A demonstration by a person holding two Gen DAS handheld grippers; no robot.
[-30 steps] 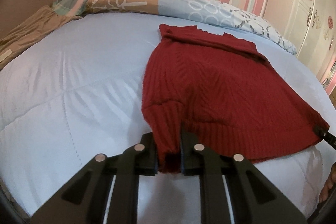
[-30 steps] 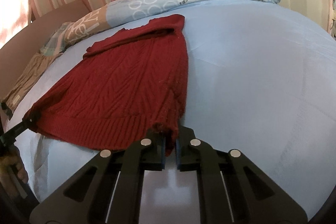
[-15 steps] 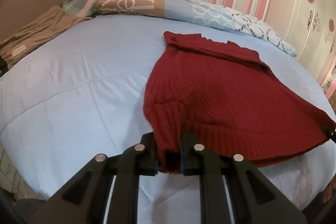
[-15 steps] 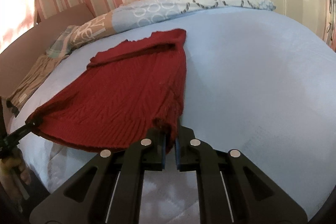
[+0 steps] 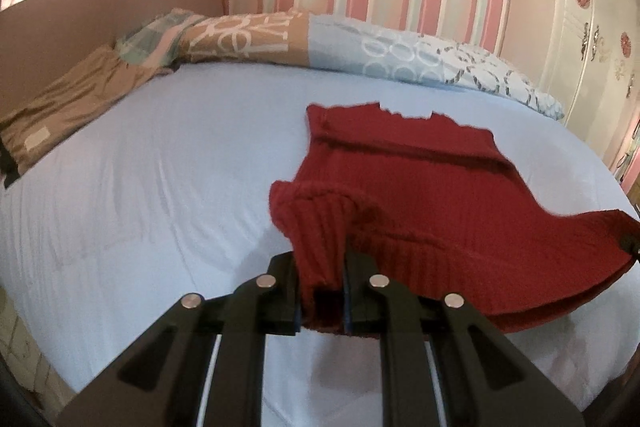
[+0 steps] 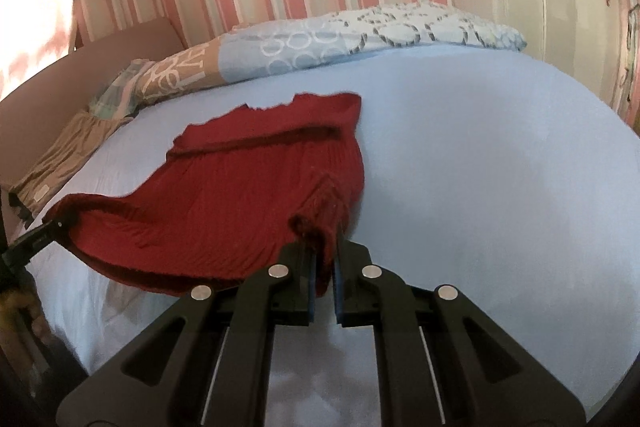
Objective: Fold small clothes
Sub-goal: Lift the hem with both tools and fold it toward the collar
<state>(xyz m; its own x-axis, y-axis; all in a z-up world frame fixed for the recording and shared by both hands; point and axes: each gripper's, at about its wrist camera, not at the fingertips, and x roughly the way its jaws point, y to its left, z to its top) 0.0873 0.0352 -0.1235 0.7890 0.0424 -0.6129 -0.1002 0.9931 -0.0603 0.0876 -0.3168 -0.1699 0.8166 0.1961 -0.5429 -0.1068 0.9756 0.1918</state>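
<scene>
Sweater [image 5: 420,195] on bed [image 5: 160,187], near hem now off sheet; a second ago hem lay flat. Left hand-held gripper [image 5: 322,291] clamped on left hem corner, ribbed knit bunched between jaws. Right hand-held gripper [image 6: 323,279] clamped on right hem corner. Both raised since then, hem slung between them, shadow beneath. Collar end still flat near pillows [image 5: 400,63]. Judgement: bottom-to-top fold starting; next, carry hem forward to collar, corners level. Risk: knit slipping, skewed fold.
</scene>
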